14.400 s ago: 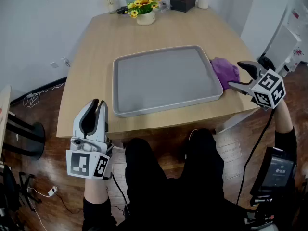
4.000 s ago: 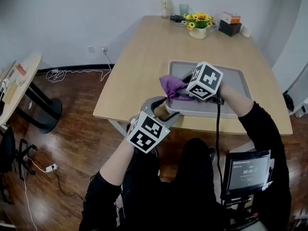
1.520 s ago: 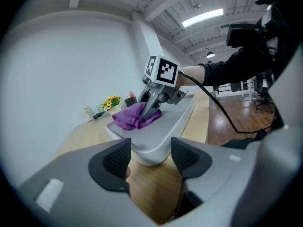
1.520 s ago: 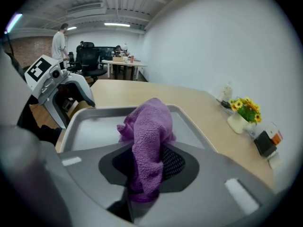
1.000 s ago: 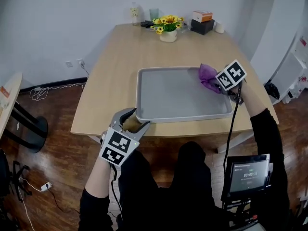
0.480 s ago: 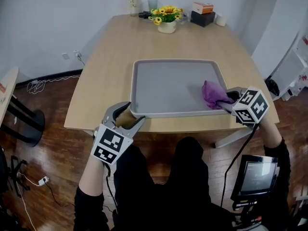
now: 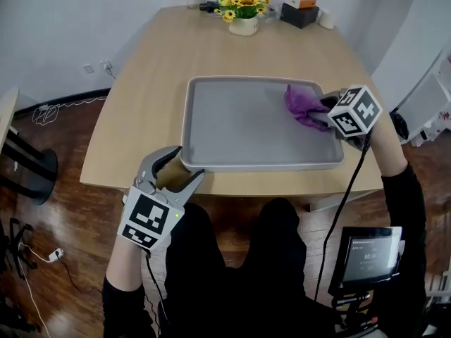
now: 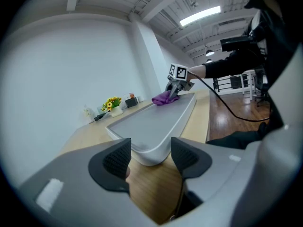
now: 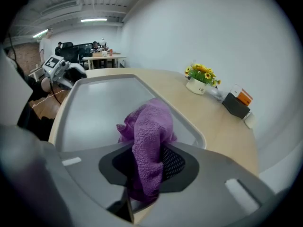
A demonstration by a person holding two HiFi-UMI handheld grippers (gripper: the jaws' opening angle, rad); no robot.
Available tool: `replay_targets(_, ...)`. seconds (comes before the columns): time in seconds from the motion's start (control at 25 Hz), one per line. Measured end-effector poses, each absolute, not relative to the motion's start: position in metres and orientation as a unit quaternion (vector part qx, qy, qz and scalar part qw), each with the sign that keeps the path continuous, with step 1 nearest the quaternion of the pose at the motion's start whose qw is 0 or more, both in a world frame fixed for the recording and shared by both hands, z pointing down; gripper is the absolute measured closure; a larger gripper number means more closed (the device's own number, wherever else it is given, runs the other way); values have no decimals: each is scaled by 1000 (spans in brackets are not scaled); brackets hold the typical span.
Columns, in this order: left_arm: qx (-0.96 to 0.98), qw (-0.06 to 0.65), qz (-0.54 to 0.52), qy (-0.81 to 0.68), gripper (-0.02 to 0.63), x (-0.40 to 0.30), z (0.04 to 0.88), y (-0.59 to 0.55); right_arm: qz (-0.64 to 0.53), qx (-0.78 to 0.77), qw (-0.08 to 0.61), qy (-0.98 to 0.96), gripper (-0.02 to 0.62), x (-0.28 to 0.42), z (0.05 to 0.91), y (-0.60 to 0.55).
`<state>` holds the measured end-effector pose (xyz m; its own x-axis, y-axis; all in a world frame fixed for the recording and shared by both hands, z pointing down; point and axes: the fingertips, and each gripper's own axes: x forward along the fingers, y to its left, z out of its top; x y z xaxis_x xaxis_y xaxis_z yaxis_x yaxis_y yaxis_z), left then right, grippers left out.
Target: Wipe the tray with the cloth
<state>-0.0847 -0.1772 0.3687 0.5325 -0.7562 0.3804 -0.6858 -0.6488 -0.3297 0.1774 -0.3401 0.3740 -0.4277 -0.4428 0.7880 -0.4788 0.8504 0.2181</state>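
Observation:
A grey tray (image 7: 211,162) lies on the wooden table, long side toward me. My right gripper (image 7: 318,113) is shut on a purple cloth (image 7: 303,104) and holds it on the tray's right part, near the far right corner. In the right gripper view the cloth (image 9: 147,141) is pinched between the pads and bunches out over the tray (image 9: 99,115). My left gripper (image 7: 177,166) stands open at the table's front edge, by the tray's near left corner, with nothing between its fingers. The left gripper view shows the tray's corner (image 8: 147,152) just beyond the open jaws.
At the table's far end stand a vase of yellow flowers (image 7: 241,14), a black box with an orange box (image 7: 301,5) on it, a cup and a bottle. A small screen (image 7: 365,253) hangs at my right hip, with a cable running to the right gripper. Wooden floor surrounds the table.
My right gripper has carried the cloth from the tray's near right part toward the far right. The left gripper has stayed at the front edge, open.

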Motion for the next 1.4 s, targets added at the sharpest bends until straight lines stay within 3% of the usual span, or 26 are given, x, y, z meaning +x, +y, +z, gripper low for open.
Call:
replay_targets(0.28, -874, 61, -250, 413, 356, -91, 377, -198, 15, 293, 467, -834, 495, 160, 379, -417)
replay_targets(0.68, -871, 69, -253, 416, 356, -92, 378, -189, -24, 137, 492, -859, 495, 79, 383, -258)
replay_targets(1.0, -871, 72, -254, 415, 356, -91, 380, -196, 16, 146, 446, -883, 497, 81, 376, -238)
replay_targets(1.2, -863, 102, -265, 418, 361, -91, 378, -191, -3, 206, 334, -920, 497, 94, 326, -229)
replay_targets(1.4, -833, 202, -190, 480, 437, -77, 304, -183, -86, 265, 139, -950, 495, 107, 242, -216)
